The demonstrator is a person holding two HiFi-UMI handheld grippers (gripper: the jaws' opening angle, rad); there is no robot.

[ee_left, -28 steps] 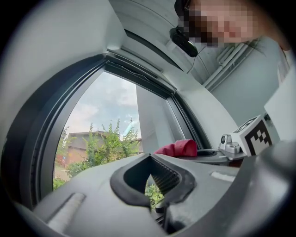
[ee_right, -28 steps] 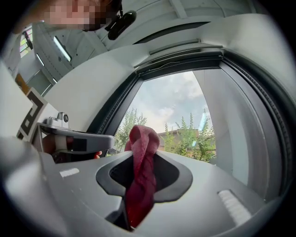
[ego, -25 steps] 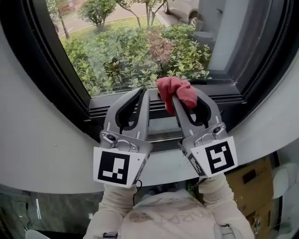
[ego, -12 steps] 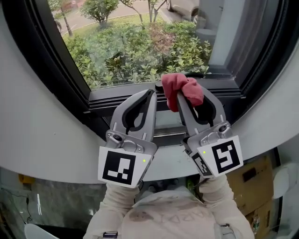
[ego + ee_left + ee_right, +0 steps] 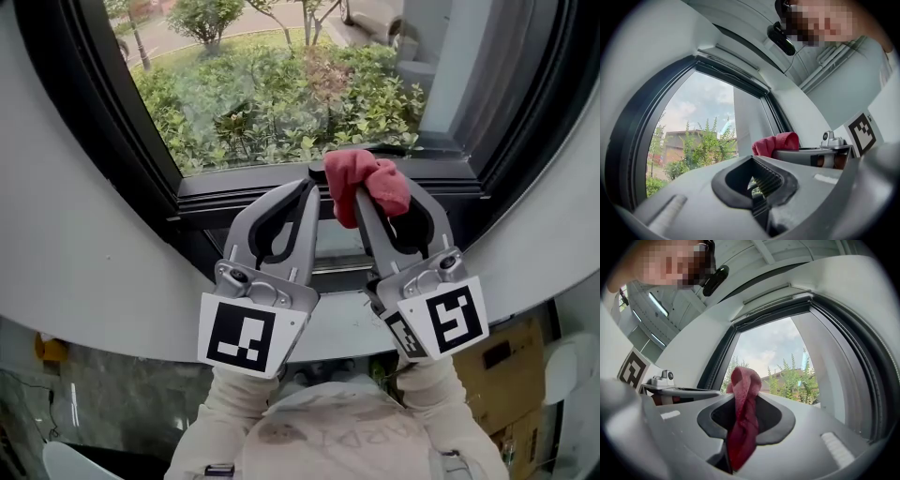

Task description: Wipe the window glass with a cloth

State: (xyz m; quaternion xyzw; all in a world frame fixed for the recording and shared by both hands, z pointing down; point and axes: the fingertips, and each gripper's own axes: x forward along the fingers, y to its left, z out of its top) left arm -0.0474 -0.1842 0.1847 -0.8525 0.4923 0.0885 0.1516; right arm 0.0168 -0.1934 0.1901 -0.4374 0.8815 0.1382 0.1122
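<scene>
Both grippers held side by side in front of chest, tips aimed at lower window frame (image 5: 244, 199), marker cubes toward body. Forearms in beige sleeves (image 5: 225, 412) tucked close together.

Left gripper (image 5: 303, 190): jaws together, nothing between them. Tips near frame; contact cannot be told.

Right gripper (image 5: 357, 201): jaws clamped on red cloth (image 5: 367, 182), which bunches out above tips and hangs down between jaws. Cloth sits at bottom edge of window glass (image 5: 281, 84), against frame, just beside left gripper tips.
</scene>
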